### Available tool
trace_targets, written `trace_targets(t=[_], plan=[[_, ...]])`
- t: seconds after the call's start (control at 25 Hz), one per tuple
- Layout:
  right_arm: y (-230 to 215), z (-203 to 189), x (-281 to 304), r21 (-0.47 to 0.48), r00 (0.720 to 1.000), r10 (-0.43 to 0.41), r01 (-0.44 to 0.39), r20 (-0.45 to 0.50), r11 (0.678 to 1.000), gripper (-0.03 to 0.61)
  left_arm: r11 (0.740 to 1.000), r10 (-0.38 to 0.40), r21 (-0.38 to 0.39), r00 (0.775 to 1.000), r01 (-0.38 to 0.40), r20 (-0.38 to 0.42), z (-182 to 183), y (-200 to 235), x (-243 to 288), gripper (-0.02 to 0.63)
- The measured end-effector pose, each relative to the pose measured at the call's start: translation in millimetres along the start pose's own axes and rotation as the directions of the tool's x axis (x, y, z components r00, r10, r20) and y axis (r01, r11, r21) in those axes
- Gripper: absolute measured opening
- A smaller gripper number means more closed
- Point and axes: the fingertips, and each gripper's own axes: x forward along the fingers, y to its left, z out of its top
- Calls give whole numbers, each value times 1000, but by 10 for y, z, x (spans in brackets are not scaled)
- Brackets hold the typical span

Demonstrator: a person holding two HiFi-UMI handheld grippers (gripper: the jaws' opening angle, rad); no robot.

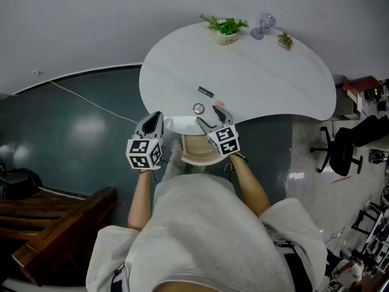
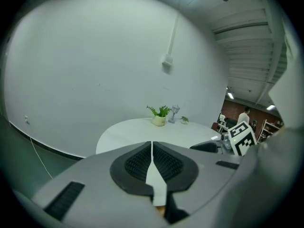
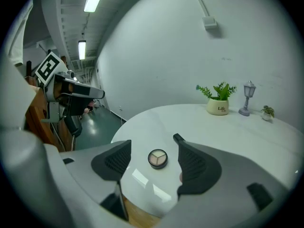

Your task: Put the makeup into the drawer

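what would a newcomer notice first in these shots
A big white rounded table fills the middle. A round makeup compact lies near its front edge, lined up just ahead of the right claw, whose jaws stand wide open. The left claw is shut and empty beside it, and a small potted plant sits at the table's far edge.

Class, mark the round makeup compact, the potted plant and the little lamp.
round makeup compact point(image 3: 157, 158), right gripper view, centre of its top.
potted plant point(image 3: 218, 108), right gripper view, front of the pot.
little lamp point(image 3: 249, 86), right gripper view, its head.
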Motion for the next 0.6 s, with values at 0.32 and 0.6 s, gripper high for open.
trace_targets(t=[0.32,0.6], plan=[[27,-232,470,1,992,2,-2,-125,1000,296,1000,4,-21,1000,-5,-9,-9,315,-6,17],[16,-437,712,-19,974,-3,-1,-228,1000,278,999,25,-40,1000,-25,-13,-75,510,-95,17]])
